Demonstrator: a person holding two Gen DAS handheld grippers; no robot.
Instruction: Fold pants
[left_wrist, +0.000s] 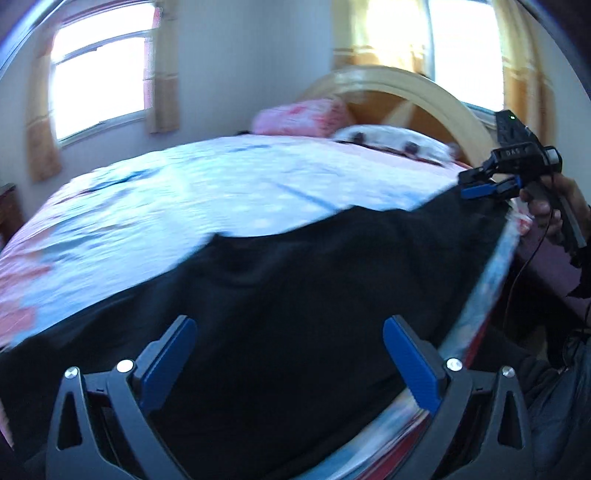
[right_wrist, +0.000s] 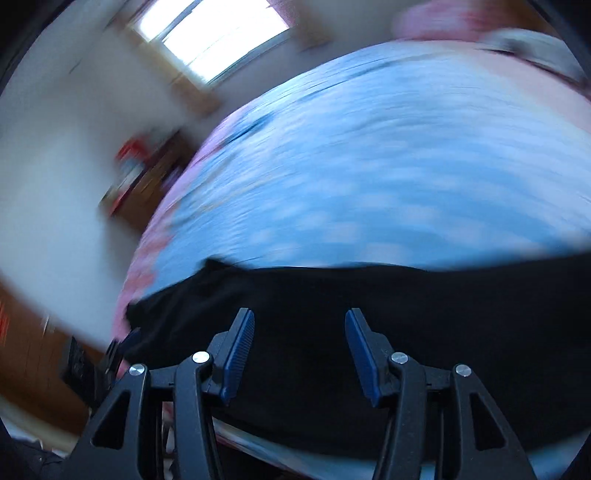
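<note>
Pants, black, lie along the near edge of the bed, long axis running between my hands. My left hand-held gripper hangs open over their middle; my right hand-held gripper, half open and empty, hovers above the other end.

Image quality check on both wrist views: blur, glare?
Left wrist: windows blown out, bedspread mildly smeared, black pants show almost no detail, fisheye bends the headboard. Right wrist: heavy motion blur everywhere except the tool's fingers.
</note>
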